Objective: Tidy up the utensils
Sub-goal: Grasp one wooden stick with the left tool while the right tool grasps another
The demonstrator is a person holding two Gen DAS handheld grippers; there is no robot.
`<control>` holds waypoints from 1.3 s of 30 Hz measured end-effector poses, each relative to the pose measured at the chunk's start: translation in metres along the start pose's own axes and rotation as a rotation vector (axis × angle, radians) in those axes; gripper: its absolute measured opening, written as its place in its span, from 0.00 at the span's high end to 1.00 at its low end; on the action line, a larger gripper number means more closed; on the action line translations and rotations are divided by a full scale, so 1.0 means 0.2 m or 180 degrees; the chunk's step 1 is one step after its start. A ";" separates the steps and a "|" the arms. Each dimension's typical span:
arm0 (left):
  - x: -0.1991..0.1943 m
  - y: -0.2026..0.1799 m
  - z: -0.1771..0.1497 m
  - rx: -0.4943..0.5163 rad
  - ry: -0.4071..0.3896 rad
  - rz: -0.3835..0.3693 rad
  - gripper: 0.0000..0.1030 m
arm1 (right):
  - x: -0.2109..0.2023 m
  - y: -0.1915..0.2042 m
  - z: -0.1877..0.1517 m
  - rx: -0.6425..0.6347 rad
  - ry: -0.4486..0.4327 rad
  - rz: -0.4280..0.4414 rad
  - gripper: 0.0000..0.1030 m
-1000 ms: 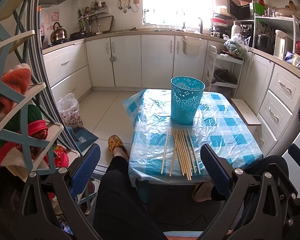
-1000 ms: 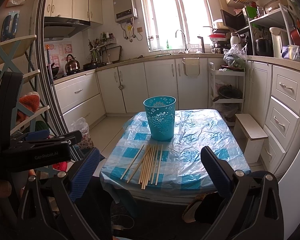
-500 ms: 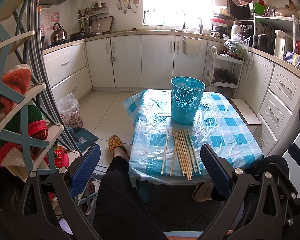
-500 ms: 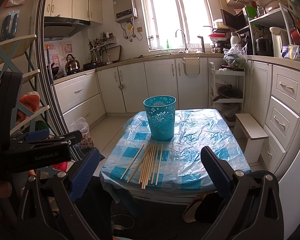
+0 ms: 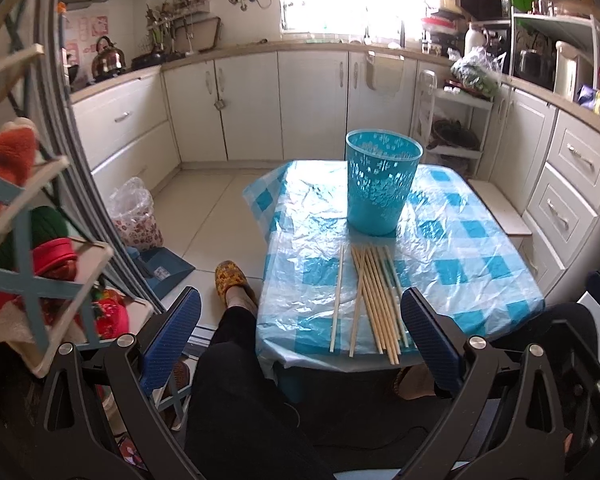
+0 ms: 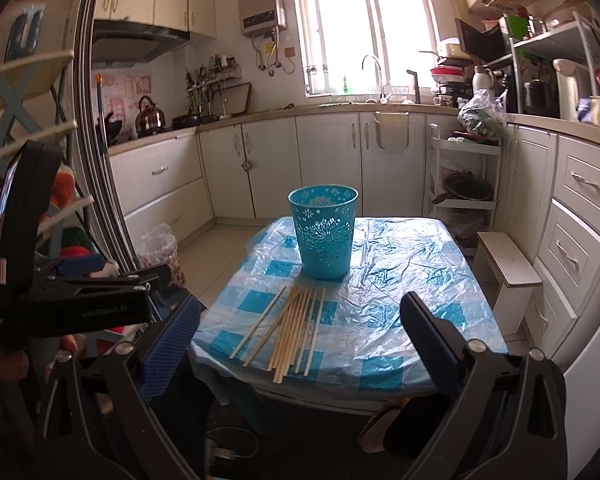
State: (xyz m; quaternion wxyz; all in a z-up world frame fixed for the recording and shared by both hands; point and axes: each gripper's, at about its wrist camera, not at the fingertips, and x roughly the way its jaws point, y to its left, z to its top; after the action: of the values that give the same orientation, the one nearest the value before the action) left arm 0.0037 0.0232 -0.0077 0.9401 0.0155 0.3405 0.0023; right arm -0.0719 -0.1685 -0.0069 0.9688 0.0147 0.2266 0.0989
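Pale wooden chopsticks (image 5: 374,300) side by side, one apart.

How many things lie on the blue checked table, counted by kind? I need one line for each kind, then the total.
Blue basket: 1
Wooden chopsticks: about 8 (they overlap in the bundle, so the count is not exact)
Total: about 9
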 end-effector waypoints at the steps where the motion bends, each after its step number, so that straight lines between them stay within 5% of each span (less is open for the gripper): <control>1: 0.06 -0.01 0.01 0.0011 0.0047 -0.0014 0.06 | 0.07 -0.01 -0.01 -0.0045 0.0083 -0.0005 0.26; 8: 0.59 -0.08 0.05 0.0003 0.0511 -0.0131 0.09 | 0.53 -0.14 -0.11 0.0104 0.0673 0.0102 0.61; 14: 1.02 -0.15 0.09 0.0119 0.0869 -0.0079 0.33 | 0.83 -0.17 -0.11 0.0237 0.0953 0.0197 0.68; 17: 1.18 -0.19 0.10 0.0196 0.0990 -0.0098 0.37 | 0.94 -0.16 -0.13 0.0219 0.1060 0.0228 0.68; 27: 1.42 -0.30 0.14 0.0489 0.1127 -0.0071 0.54 | 1.18 -0.16 -0.15 0.0155 0.1333 0.0271 0.75; 35: 1.42 -0.37 0.16 0.0650 0.1138 -0.0262 0.93 | 1.28 -0.15 -0.15 -0.0105 0.1436 0.0276 0.84; 39: 1.43 -0.36 0.17 0.0633 0.1181 -0.0389 0.95 | 1.29 -0.15 -0.13 -0.0281 0.1535 0.0334 0.93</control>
State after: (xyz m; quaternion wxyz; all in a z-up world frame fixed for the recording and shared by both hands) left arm 0.2440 -0.0459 -0.1666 0.8536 0.0868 0.5065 -0.0854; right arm 0.1488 -0.1463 -0.1456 0.8800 -0.0399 0.4456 0.1595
